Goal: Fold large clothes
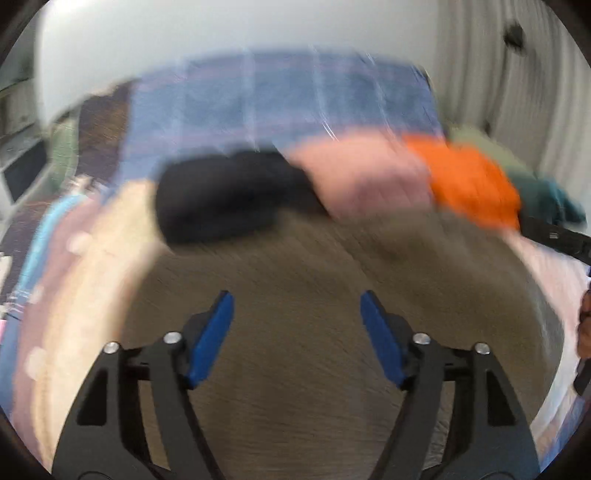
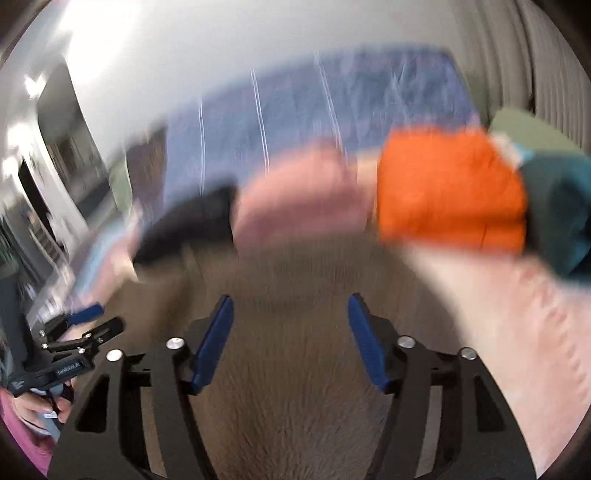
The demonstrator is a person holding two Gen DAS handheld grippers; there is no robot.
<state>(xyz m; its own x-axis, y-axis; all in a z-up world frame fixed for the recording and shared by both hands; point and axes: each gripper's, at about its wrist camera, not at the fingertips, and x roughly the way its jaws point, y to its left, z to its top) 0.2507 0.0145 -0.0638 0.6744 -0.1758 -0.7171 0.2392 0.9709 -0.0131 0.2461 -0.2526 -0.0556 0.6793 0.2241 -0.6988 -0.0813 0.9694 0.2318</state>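
Evidently the brown garment (image 1: 295, 266) lies spread on the bed, just this side of the orange cloth (image 1: 472, 184), directly beneath both grippers. Soft, fuzzy and limp, it looks best pinched at an edge or corner. The left gripper (image 1: 297, 306) and right gripper (image 2: 290, 308) have jaws apart, holding nothing.

I see a blue bedspread (image 1: 280, 96) crossed by thin pale lines; it fills the middle of both wrist views, badly smeared by blur. Behind it I make out a plain white wall (image 1: 229, 26). To the right, pale curtains (image 1: 480, 74) hang in vertical folds, and I find them again at the right edge of the right wrist view. A small dark object (image 1: 514, 35) sits high on those curtains; I cannot tell what it is. On the far left I can see dark furniture (image 2: 55, 122) with bright light patches above it, too blurred for me to name more closely.
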